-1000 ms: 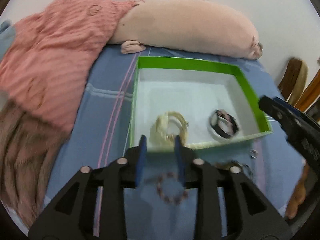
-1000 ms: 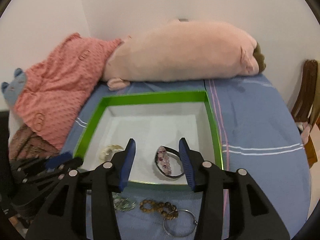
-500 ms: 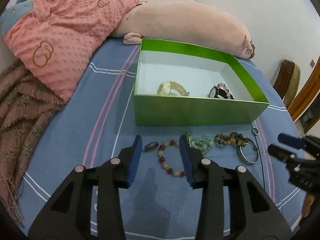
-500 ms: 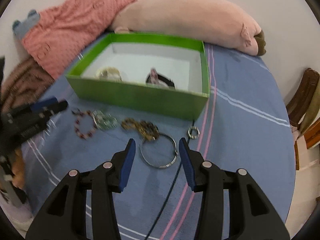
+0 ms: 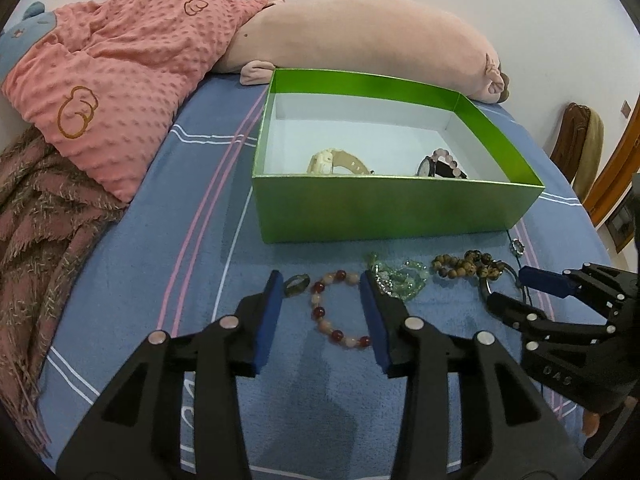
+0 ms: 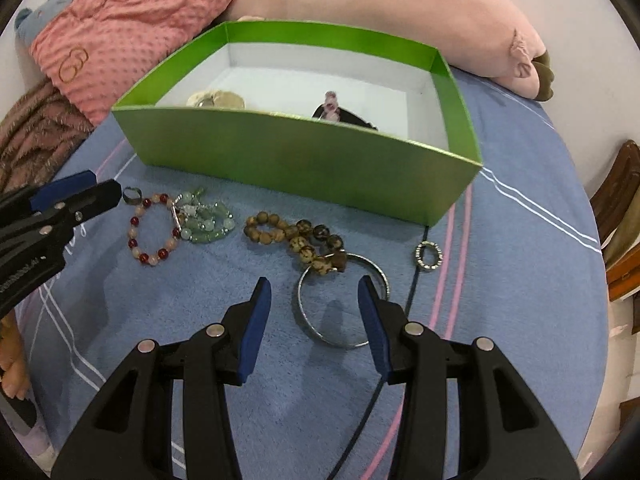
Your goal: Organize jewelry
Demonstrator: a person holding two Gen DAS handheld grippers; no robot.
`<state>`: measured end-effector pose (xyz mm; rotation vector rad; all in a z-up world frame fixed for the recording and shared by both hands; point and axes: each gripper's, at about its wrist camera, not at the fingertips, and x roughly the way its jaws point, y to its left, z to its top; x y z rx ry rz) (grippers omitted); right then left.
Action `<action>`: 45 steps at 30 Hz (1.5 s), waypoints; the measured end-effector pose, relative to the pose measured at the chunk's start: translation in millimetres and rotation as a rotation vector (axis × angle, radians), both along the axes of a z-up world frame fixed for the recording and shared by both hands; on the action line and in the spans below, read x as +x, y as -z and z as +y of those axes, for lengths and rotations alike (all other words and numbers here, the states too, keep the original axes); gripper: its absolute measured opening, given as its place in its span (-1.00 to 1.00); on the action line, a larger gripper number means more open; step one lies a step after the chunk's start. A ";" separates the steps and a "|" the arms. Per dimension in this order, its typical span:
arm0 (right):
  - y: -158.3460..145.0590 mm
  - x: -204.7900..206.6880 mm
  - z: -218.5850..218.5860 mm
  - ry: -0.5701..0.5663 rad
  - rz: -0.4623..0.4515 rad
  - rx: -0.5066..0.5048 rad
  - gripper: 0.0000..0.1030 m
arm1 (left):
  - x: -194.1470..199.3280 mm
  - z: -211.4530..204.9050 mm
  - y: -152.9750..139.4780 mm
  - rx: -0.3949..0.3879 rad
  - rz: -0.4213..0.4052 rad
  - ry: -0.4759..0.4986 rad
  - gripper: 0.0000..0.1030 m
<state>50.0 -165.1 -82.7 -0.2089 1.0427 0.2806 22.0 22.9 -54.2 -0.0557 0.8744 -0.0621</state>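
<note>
Ahead of both grippers stands a glossy green cardboard box (image 5: 392, 208) with a white inside, holding a cream watch (image 5: 332, 162). The left gripper (image 5: 320, 280), jaws wide, brackets a red-and-peach bead bracelet (image 5: 334, 308) on blue fleece (image 5: 160, 280). The right gripper (image 6: 314, 286), also wide, frames a thin silver bangle (image 6: 340, 308); brown wooden beads (image 6: 296, 236) lie just beyond.

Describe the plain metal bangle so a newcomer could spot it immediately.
Start at the green box on the blue bedspread; a row of jewelry lies along its near wall. The metal bangle lies nearest the right tool, under one end of the brown bead bracelet. It alone is a smooth, beadless silver hoop, much larger than the small ring.
</note>
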 end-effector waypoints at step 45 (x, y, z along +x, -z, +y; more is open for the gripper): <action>-21.6 3.1 -9.0 -0.005 -0.003 0.107 -0.72 | 13.0 21.2 16.2 -0.109 0.094 -0.027 -0.05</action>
